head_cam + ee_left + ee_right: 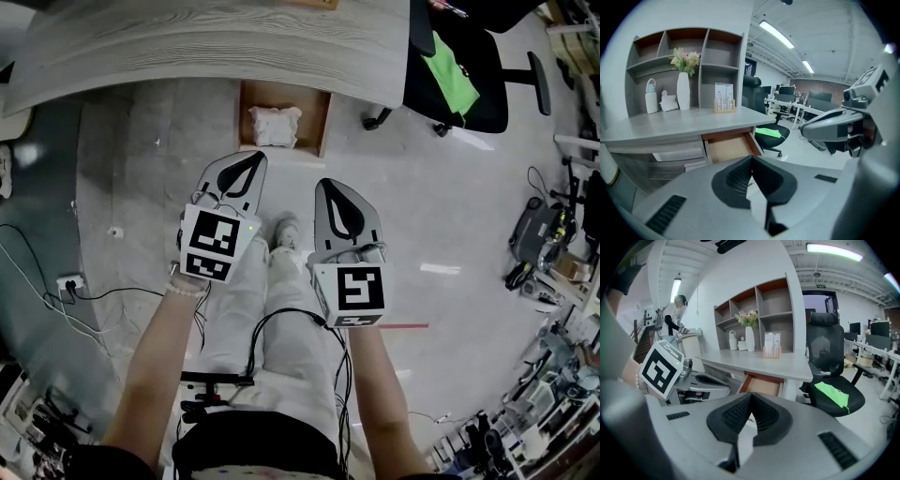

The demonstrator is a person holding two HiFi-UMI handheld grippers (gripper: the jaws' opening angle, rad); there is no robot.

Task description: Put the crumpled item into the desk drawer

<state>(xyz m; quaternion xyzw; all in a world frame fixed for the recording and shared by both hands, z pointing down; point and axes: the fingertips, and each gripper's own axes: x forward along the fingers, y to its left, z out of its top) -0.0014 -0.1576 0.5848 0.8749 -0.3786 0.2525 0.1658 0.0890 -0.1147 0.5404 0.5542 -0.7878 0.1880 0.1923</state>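
Observation:
The crumpled white item (275, 126) lies inside the open wooden drawer (324, 122) under the grey desk (206, 42). Both grippers hang in the air in front of the drawer, pointing toward it and apart from it. My left gripper (246, 161) is shut, its black pads (736, 176) meeting with nothing between them. My right gripper (335, 190) is beside it, also shut and empty, pads (764, 416) together. In both gripper views the drawer (729, 146) (761, 385) stands open, but the item in it is hidden.
A black office chair with a green cloth (457, 70) stands right of the drawer. On the desk is a shelf unit with a white vase (683, 89). Cables and a power strip (70, 281) lie on the floor at left; equipment (539, 234) clutters the right.

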